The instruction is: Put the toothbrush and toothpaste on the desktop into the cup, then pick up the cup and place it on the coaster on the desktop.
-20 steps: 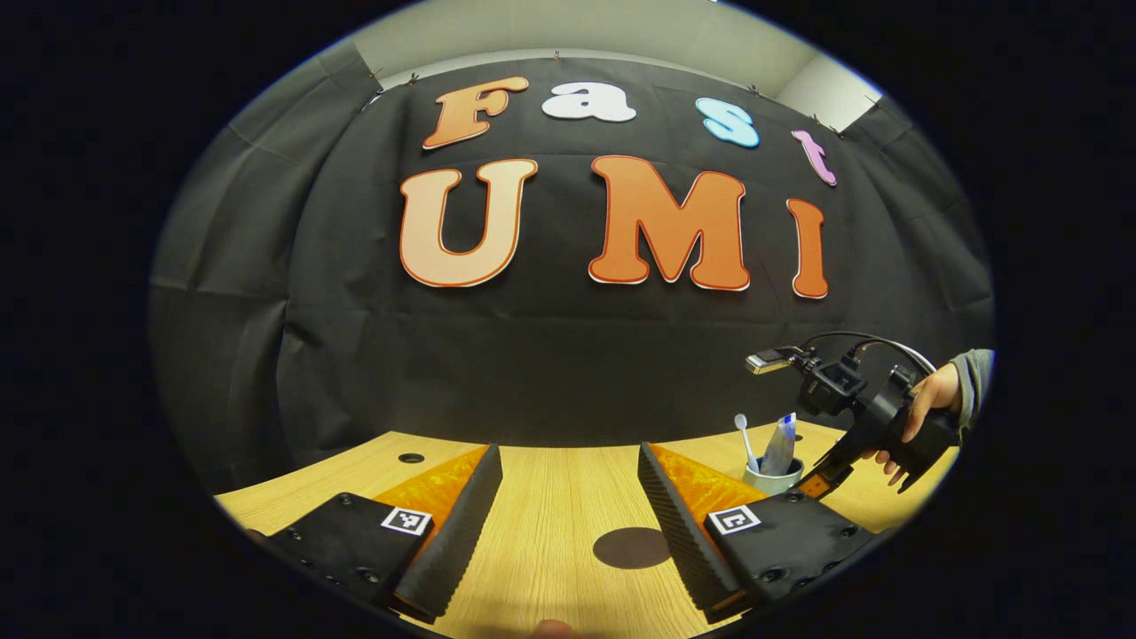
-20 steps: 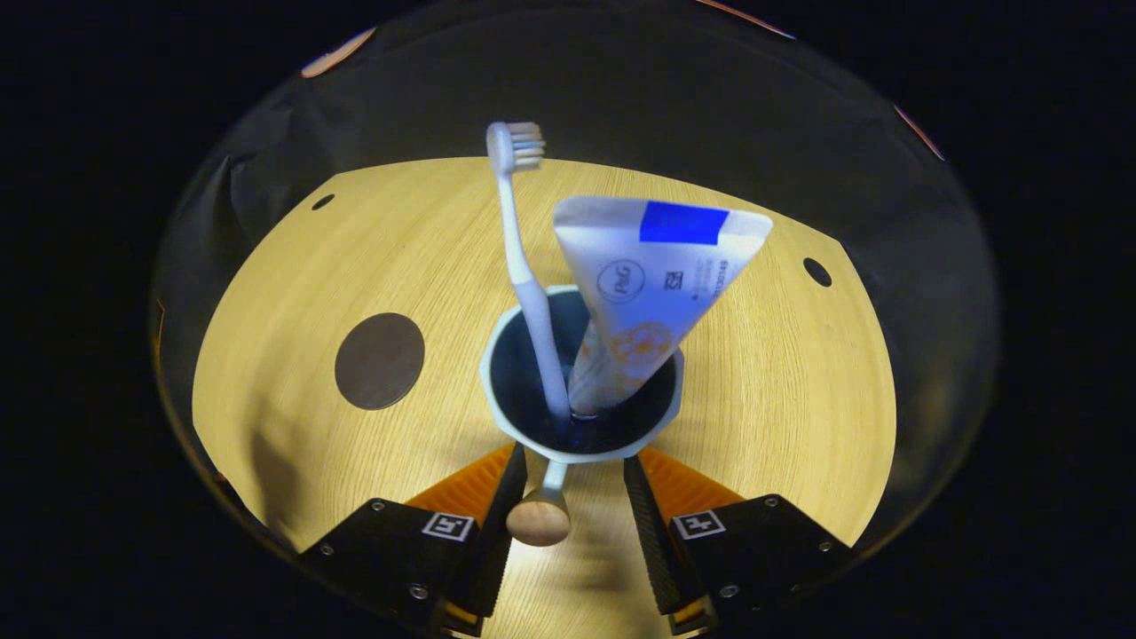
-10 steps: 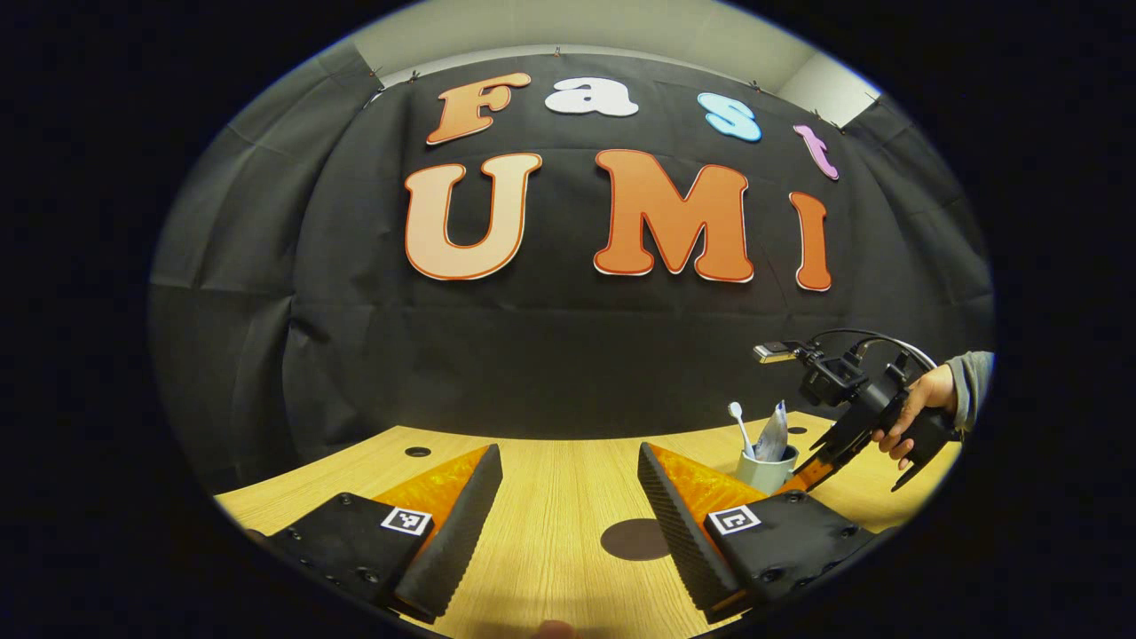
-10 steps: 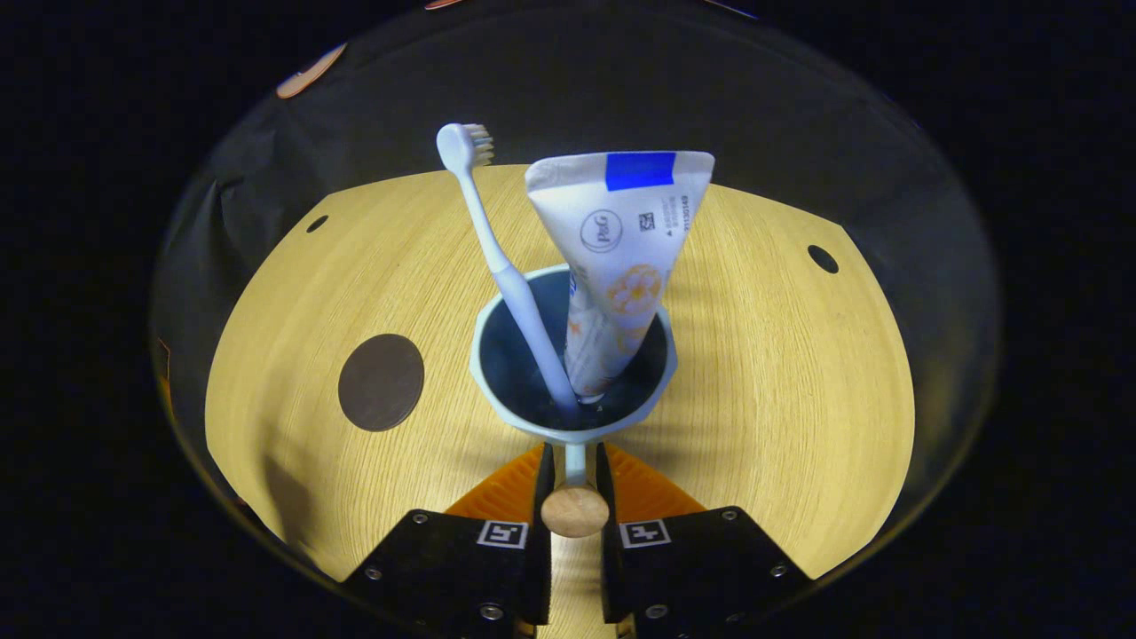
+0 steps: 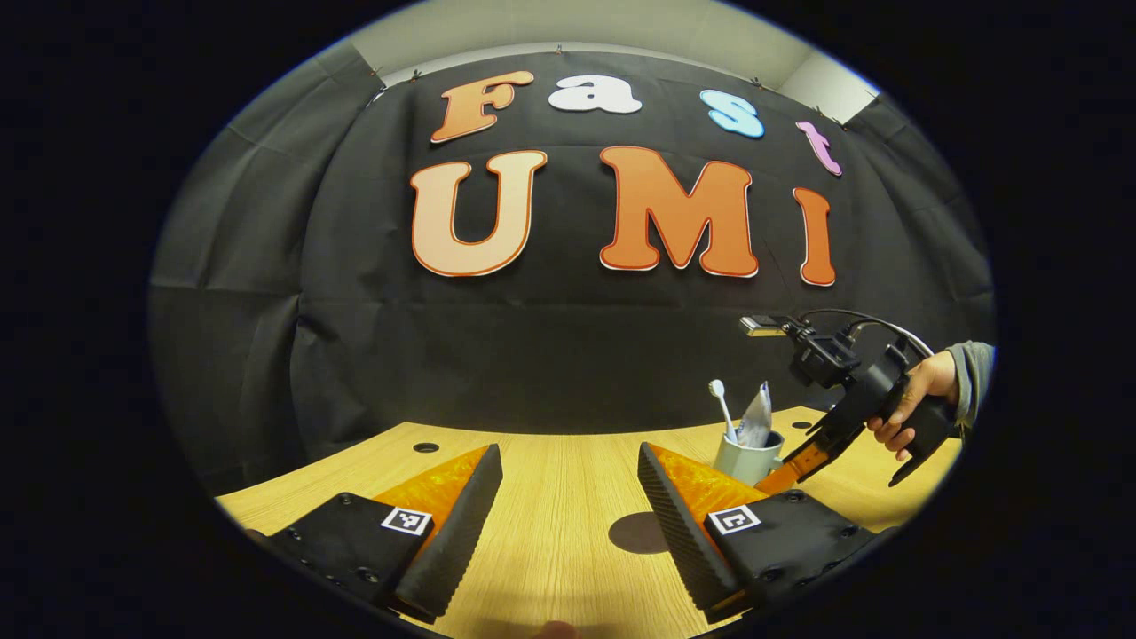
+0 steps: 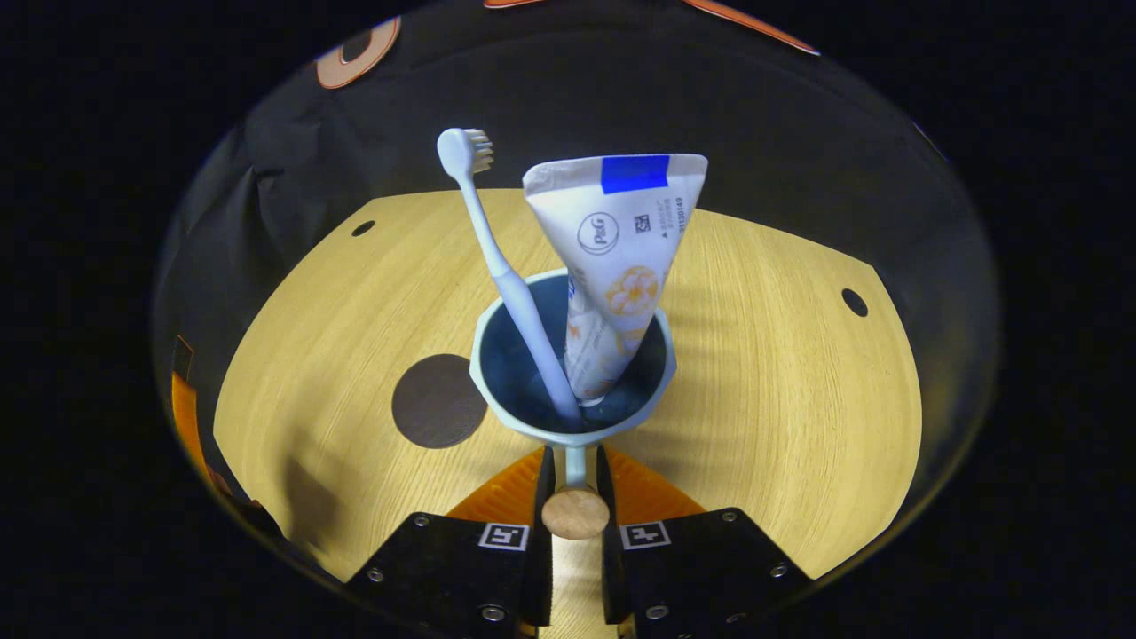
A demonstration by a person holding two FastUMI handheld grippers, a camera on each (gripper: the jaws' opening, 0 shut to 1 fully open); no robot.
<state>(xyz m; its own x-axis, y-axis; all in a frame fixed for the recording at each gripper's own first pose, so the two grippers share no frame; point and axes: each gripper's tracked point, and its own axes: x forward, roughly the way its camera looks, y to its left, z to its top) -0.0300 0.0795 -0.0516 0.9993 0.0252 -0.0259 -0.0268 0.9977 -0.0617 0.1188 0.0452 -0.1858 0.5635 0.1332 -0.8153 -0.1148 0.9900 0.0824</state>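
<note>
A pale blue cup (image 6: 497, 390) holds a white toothbrush (image 6: 497, 266) and a toothpaste tube (image 6: 621, 257), both standing up in it. My right gripper (image 6: 573, 484) is shut on the cup's handle (image 6: 575, 510), which ends in a wooden knob. The cup hangs above the wooden desktop (image 6: 781, 373), just right of the dark round coaster (image 6: 437, 413). In the left gripper view the cup (image 5: 744, 459) is lifted off the desk beside the right gripper (image 5: 803, 461), held by a hand (image 5: 905, 399). My left gripper (image 5: 568, 506) stays open low over the desk, with the coaster (image 5: 641, 532) between its fingers.
The desktop has small round cable holes (image 6: 854, 302) near its far corners, another hole (image 5: 426, 447) at the back left. The black cloth wall (image 5: 532, 337) closes off the back of the booth.
My right gripper closed on the cup's handle, then lifted the cup and carried it left toward the coaster. The left gripper barely moved.
</note>
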